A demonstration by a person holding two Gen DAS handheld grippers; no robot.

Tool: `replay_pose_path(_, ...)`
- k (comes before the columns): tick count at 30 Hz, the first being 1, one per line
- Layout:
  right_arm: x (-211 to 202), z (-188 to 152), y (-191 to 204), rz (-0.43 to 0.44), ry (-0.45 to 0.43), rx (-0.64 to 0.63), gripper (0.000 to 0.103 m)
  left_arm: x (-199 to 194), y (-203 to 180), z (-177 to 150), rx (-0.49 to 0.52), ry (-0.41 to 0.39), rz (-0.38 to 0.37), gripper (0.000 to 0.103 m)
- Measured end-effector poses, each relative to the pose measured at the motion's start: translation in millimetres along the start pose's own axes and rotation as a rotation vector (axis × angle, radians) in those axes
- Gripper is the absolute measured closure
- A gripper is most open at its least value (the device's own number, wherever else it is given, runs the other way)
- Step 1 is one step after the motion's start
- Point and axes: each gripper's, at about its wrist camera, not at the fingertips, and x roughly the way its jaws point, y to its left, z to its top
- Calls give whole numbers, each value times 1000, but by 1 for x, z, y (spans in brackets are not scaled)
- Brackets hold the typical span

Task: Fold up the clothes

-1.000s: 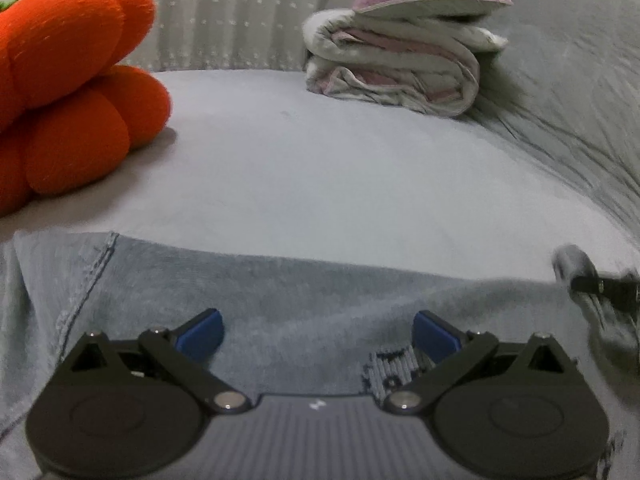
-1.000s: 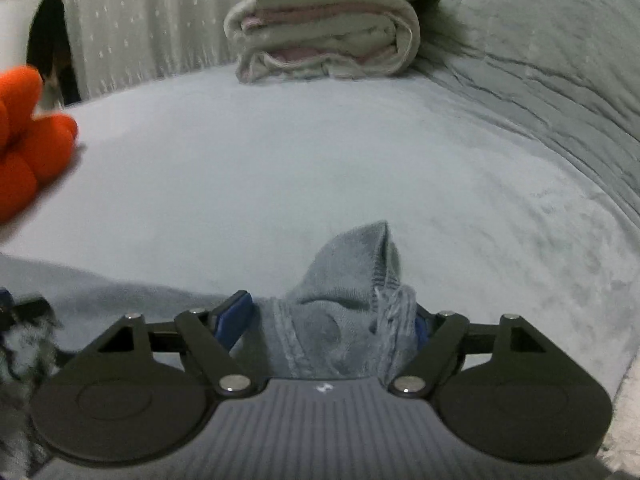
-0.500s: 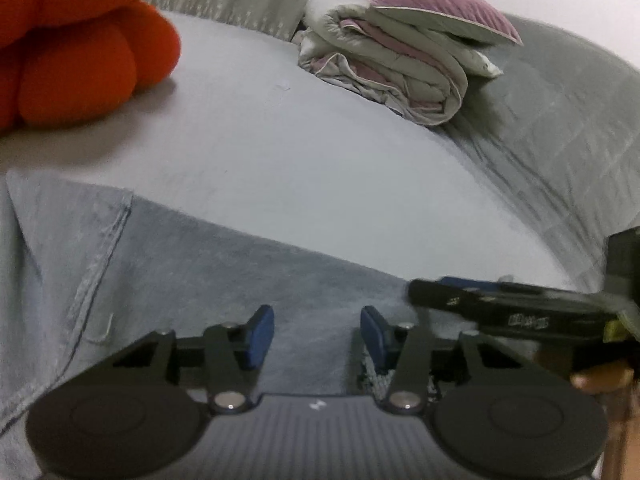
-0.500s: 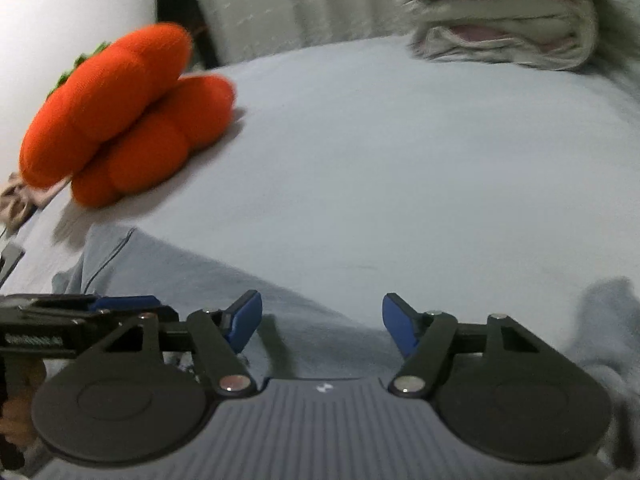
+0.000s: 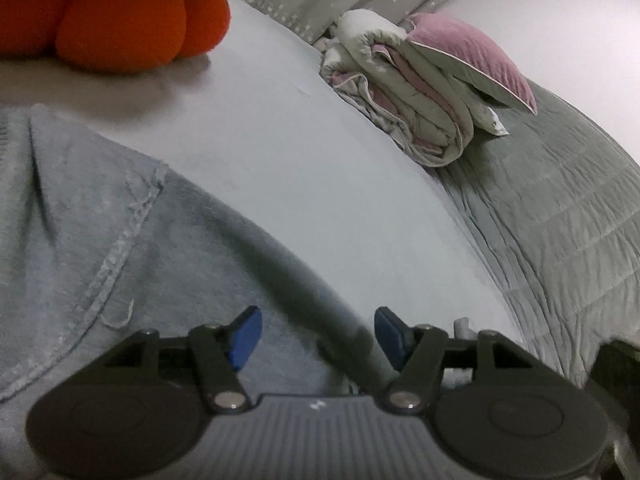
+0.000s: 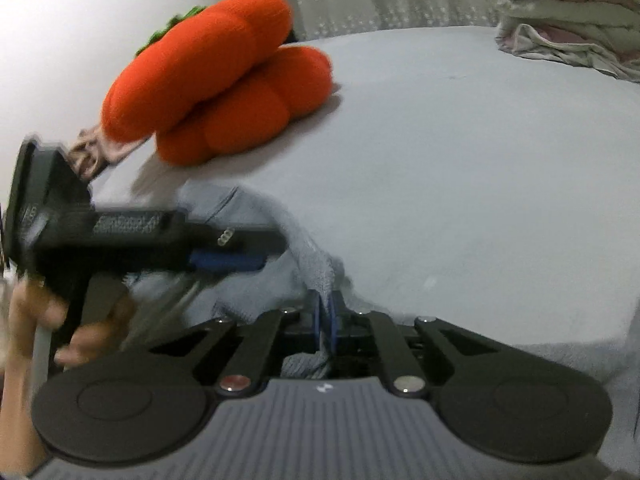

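My right hand-held gripper (image 6: 325, 320) pinches the grey garment (image 5: 120, 240) near the orange plush (image 6: 216, 92); the left hand-held gripper (image 5: 316, 336) is opening, empty. Next, I'd grab its edge.

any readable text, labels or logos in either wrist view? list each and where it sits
No readable words or numbers.
Small white logo mark, no letters, on the right gripper grey ribbed body.
Same mark on the left gripper body.
Pale label on the left gripper's black side, right wrist view: too blurred to read.
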Motion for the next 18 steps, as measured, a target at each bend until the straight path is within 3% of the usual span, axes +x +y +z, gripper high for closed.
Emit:
replay_pose_path(2, 3, -10, 11, -3, 25, -20, 95, 0, 0, 0, 4, -3, 38, 53)
replay_pose_path(4, 7, -21, 19, -18, 47, -39, 95, 2, -1, -1, 21, 0, 107, 84)
replay_pose_path(6, 8, -26, 24, -26, 48, -58, 95, 3, -1, -2, 44, 5, 146, 96)
replay_pose_path(8, 6, -25, 26, -15, 49, -56, 88, 2, -2, -3, 71, 11, 166, 96)
replay_pose_path(12, -9, -9, 22, 13, 7, -46, 86, -1, -3, 0, 110, 27, 171, 97)
replay_pose_path(13, -14, -3, 19, 4, -19, -42, 77, -3, -2, 0, 109, 29, 166, 97)
replay_pose_path(14, -18, 3, 16, -7, -43, -36, 58, -4, -1, 1, 106, 31, 160, 97)
replay_pose_path(15, -19, 9, 12, -31, -61, -28, 52, -4, 0, 1, 102, 32, 155, 97)
replay_pose_path(18, -14, 22, 4, -72, -62, -40, 52, -5, 2, 3, 89, 33, 142, 97)
